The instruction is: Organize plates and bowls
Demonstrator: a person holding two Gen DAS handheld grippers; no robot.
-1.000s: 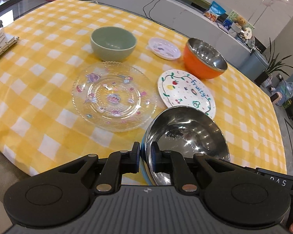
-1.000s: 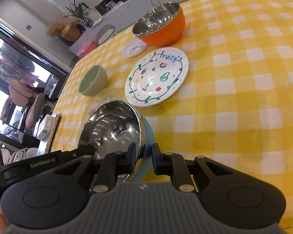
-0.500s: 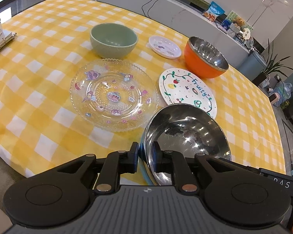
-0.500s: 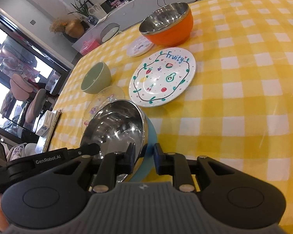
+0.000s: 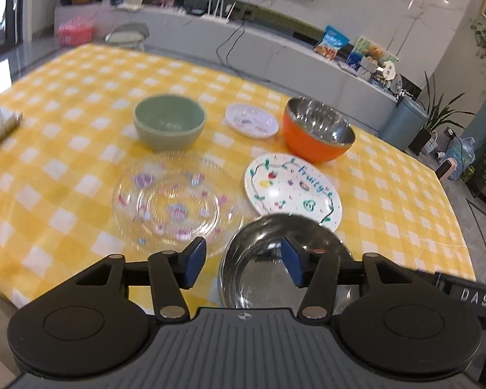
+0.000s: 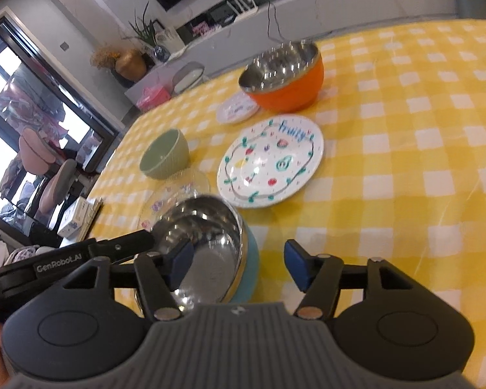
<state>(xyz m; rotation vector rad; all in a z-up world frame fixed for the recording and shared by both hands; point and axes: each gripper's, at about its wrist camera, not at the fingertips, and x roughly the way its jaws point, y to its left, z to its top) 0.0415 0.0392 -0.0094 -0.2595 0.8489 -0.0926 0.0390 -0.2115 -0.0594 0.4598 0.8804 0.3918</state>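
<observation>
Behind steel bowl (image 5: 285, 259): Fruity plate (image 5: 291, 191), glass plate (image 5: 175, 204); both jaws just opened, astride rim.

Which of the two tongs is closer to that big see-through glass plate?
Left. The left tongs have one finger right over the glass plate's near edge. The right tongs sit on the far side of the steel bowl, which lies between them and the plate.

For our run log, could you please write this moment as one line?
left gripper: just opened | right gripper: just opened | blue-sided steel bowl: released on yellow checked tablecloth
</observation>
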